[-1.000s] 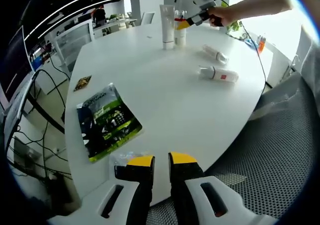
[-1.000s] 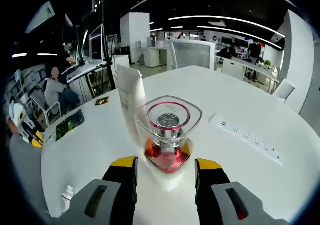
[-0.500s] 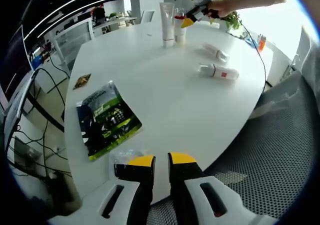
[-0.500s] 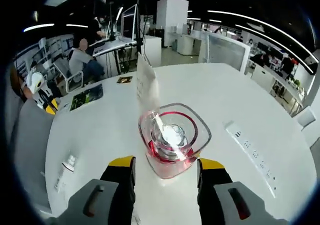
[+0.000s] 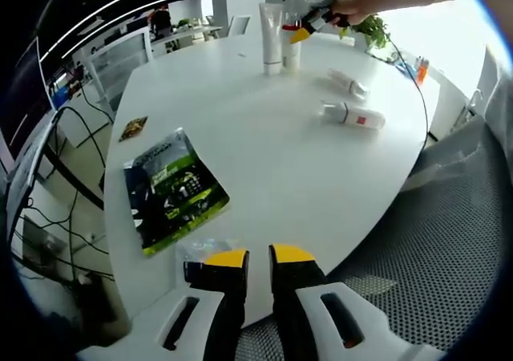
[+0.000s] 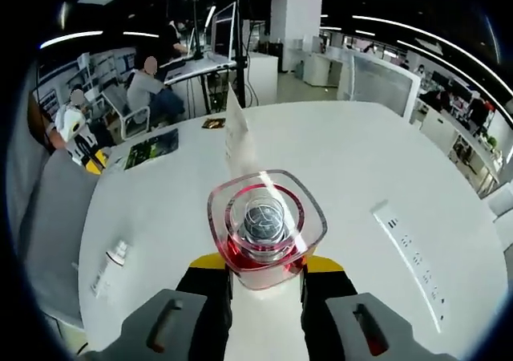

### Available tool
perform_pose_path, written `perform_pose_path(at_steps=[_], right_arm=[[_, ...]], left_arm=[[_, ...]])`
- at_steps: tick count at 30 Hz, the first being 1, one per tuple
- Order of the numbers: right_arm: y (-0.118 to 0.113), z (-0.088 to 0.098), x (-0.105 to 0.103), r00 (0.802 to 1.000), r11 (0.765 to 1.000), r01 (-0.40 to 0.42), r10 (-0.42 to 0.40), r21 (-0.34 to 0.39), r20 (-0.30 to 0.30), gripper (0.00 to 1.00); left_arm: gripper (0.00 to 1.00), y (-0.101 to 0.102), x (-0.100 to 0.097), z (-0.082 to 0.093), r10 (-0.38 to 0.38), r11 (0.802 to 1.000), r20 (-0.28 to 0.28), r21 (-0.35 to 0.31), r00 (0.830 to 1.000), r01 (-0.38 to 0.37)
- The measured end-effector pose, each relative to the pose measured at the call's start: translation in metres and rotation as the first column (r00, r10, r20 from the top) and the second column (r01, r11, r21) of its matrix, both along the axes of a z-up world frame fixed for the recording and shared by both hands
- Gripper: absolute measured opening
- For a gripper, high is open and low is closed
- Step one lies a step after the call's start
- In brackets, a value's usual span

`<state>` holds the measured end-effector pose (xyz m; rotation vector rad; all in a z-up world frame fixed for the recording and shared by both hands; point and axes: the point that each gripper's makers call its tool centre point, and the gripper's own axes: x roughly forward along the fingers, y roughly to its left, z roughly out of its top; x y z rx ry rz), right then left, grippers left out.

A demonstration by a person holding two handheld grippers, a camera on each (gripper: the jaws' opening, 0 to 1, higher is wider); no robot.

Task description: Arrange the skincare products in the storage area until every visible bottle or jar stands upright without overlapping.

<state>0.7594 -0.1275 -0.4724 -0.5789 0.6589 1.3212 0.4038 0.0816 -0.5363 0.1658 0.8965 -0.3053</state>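
A red bottle [image 6: 266, 231] with a clear square cap stands upright on the white table [image 6: 337, 160], and my right gripper [image 6: 266, 263] is shut on its body. Just behind it stands a tall white tube [image 6: 236, 136]. In the left gripper view the same tube [image 5: 271, 28] and red bottle [image 5: 290, 46] stand at the far edge, with the right gripper [image 5: 303, 30] on the bottle. Two white bottles lie on their sides, one [image 5: 346, 84] farther off and one [image 5: 353, 117] with a red label. My left gripper [image 5: 256, 257] hangs shut over the near table edge.
A green printed pouch [image 5: 172, 188] and a small dark sachet [image 5: 133, 129] lie at the left. A clear plastic scrap [image 5: 200, 253] sits by my left jaws. A white power strip [image 6: 409, 253] lies to the right of the red bottle. A mesh chair [image 5: 449, 241] stands near.
My right jaws have closed in from either side onto the red bottle, and that camera has tipped over its cap. The left gripper has stayed put.
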Motion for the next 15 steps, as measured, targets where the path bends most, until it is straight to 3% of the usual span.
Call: perform_pose_path(at_steps=[7,15], right_arm=[[0.002,-0.0019,-0.0036,0.999,1.0,-0.001,0.002,0.021,-0.046,0.28],[0.0033,-0.0039,-0.0068,0.998,1.0,-0.002,0.004,0.024,-0.058,0.28]], left_arm=[[0.08,-0.0004,-0.0003,-0.0008,-0.002,1.0,-0.002,0.0,1.0,0.002],[0.07,-0.0001,-0.0003,-0.0006,0.0,1.0,-0.001,0.001,1.0,0.0]])
